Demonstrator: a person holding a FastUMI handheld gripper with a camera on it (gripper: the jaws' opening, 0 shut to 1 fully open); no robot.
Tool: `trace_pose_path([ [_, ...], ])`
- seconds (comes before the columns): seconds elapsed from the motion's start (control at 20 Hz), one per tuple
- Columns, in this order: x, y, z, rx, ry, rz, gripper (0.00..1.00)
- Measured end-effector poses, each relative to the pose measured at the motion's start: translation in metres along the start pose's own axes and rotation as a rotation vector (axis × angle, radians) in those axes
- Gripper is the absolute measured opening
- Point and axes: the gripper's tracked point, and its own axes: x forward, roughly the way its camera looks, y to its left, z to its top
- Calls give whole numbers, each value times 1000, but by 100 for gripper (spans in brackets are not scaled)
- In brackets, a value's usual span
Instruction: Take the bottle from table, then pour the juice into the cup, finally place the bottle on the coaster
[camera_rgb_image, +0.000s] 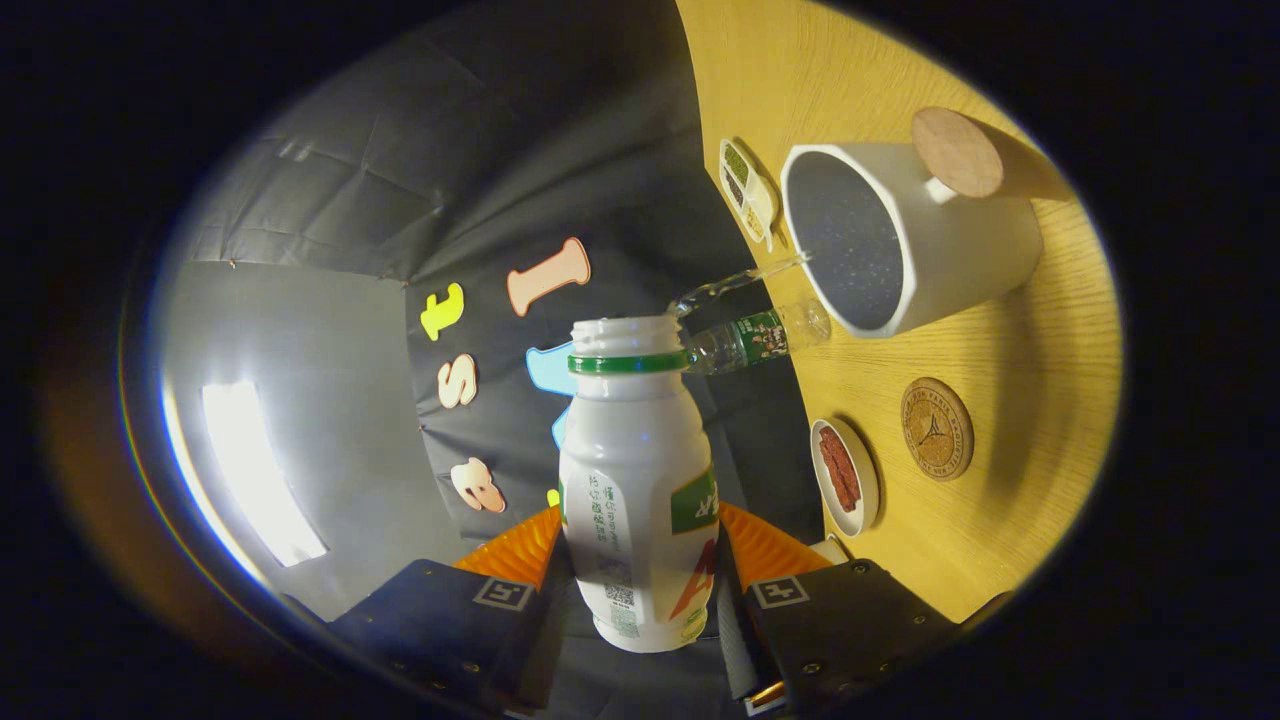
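My fingers (640, 600) clamp the white juice bottle (637, 480); I should hold this tilt steady, its stream entering the white cup (905, 240) at two o'clock.

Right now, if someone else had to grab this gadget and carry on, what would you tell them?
Hand-held gripper: shut on the white bottle, one finger each side, cap off, view rolled sideways.
Liquid stream runs from the bottle mouth toward the white cup on the wooden table.
Cork coaster lies free beside the cup; a small dish of red food sits next to it.
Done: bottle picked up, pouring under way.
Left: finish the pour, right the bottle, stand it on the coaster, release.
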Motion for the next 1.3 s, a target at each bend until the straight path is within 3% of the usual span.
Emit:
trace_pose_path([
  [1.3,1,5,8,93,-35,0,64],
])
